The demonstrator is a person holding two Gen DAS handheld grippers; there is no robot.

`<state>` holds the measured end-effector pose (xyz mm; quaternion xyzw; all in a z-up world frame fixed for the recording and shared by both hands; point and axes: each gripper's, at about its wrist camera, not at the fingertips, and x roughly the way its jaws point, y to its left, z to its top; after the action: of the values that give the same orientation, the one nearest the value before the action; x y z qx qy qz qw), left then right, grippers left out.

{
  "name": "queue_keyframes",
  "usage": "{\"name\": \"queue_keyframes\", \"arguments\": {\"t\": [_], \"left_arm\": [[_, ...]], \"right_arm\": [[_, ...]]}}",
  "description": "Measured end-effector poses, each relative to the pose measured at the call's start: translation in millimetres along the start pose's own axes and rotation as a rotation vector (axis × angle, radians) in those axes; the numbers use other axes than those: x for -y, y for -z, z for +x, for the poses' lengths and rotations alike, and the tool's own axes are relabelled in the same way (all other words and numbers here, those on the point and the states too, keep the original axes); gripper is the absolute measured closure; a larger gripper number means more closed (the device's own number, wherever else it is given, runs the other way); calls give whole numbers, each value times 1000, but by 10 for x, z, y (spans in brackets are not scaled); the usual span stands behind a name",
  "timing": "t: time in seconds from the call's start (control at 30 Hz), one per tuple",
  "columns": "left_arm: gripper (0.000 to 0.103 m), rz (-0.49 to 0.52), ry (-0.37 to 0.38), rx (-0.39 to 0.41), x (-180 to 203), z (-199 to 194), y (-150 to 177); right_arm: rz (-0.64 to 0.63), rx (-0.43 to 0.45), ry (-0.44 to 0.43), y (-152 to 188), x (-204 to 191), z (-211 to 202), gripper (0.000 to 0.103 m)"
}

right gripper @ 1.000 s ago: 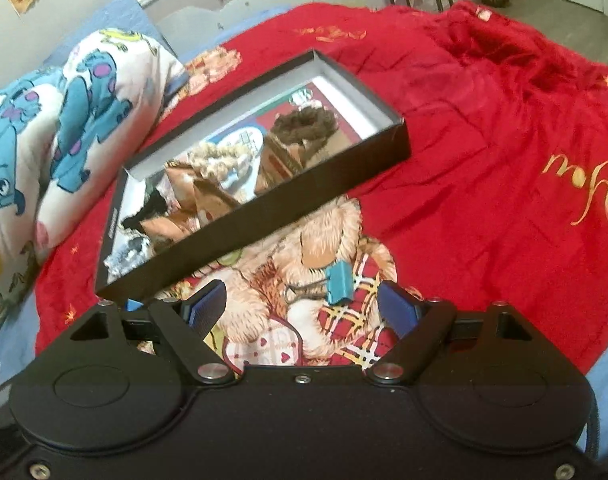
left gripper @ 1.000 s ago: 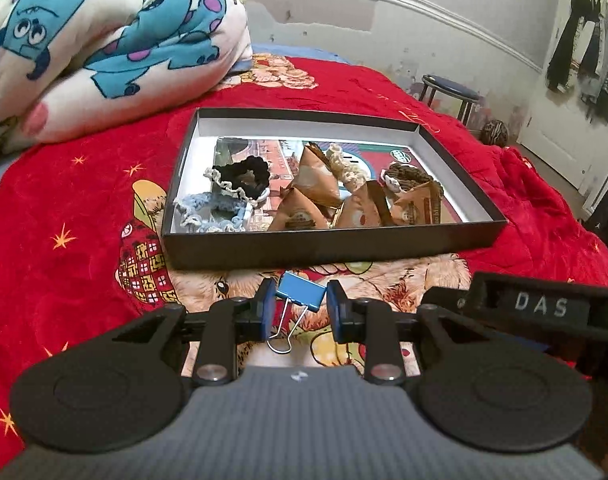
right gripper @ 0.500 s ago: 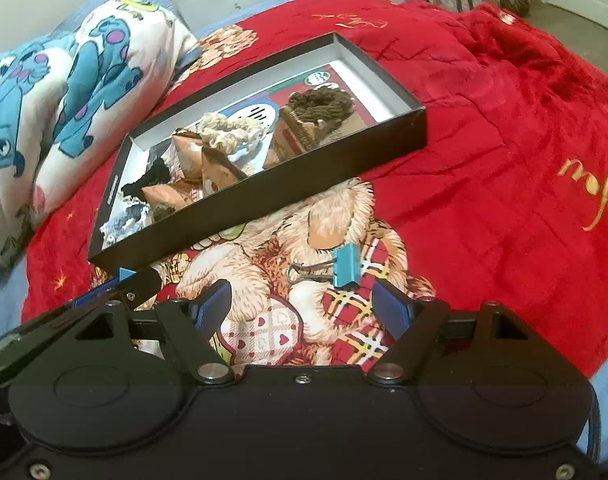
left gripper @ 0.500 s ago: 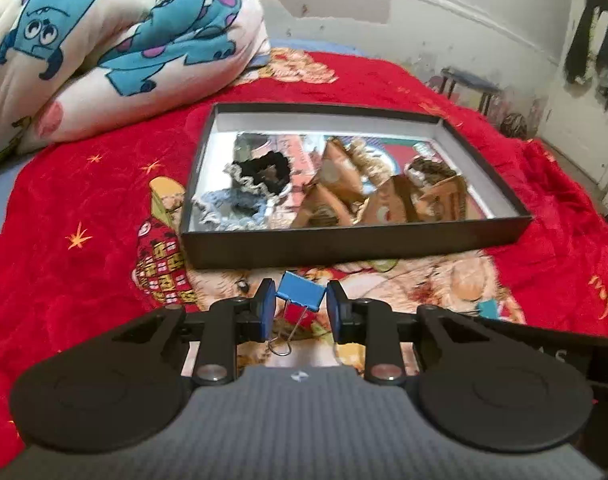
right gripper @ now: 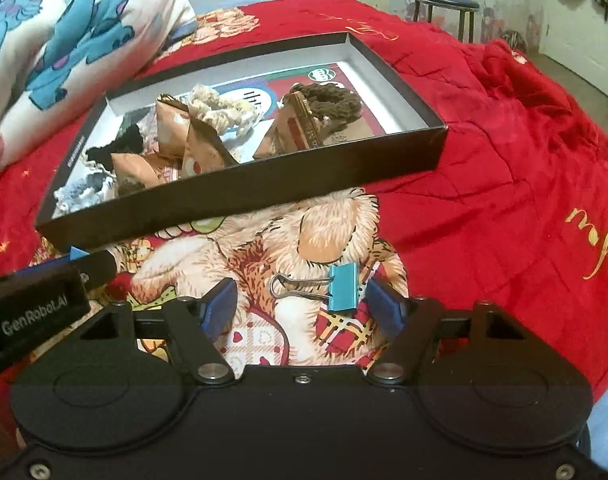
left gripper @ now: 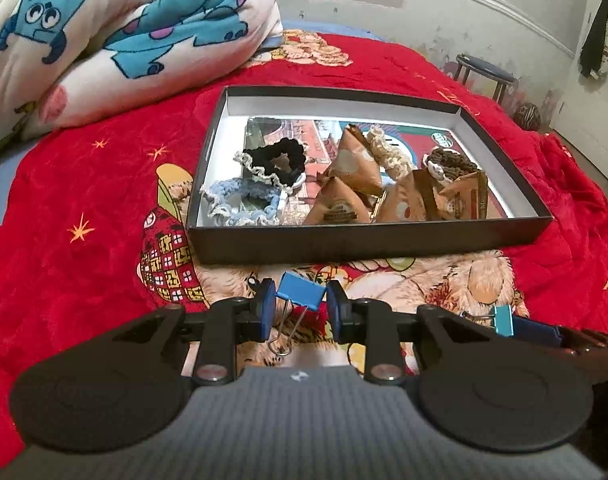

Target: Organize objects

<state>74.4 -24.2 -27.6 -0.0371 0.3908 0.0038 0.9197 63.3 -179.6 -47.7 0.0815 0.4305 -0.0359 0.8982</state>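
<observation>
Right gripper (right gripper: 301,300) now closer to teal binder clip (right gripper: 343,288) than second ago, jaws spread wide, clip lying between pads on red blanket (right gripper: 504,184), wire handles pointing left, body just beside right pad; contact unclear. Left gripper (left gripper: 297,306) clamped on blue binder clip (left gripper: 301,297), wire loops dangling below, held above blanket just short of black box (left gripper: 344,242). Box sits on blanket, holding scrunchies (left gripper: 273,164) and tan triangular packets (left gripper: 354,160). Monster-print comforter (left gripper: 115,32) bunched beyond, left.
</observation>
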Motion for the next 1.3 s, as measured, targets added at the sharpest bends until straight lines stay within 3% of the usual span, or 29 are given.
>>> {"name": "queue_keyframes", "arguments": {"t": [0.07, 0.17, 0.43, 0.63, 0.8, 1.03, 1.3], "left_arm": [[71, -7, 0, -14, -14, 8, -1], [71, -23, 6, -35, -39, 17, -7], [71, -23, -3, -59, -56, 33, -10], [71, -47, 24, -71, -81, 34, -30], [72, -52, 51, -63, -87, -9, -34], [71, -71, 90, -10, -124, -134, -81], [72, -93, 73, 58, -231, -268, -154]], "right_arm": [[3, 0, 4, -3, 0, 6, 36], [-4, 11, 33, 10, -13, -14, 56], [16, 32, 30, -3, 12, -96, 57], [80, 62, -60, -26, 64, -215, 57], [59, 87, -90, -6, -26, -279, 57], [82, 152, -141, -35, -48, -436, 57], [82, 203, -198, -112, -119, -587, 57]]}}
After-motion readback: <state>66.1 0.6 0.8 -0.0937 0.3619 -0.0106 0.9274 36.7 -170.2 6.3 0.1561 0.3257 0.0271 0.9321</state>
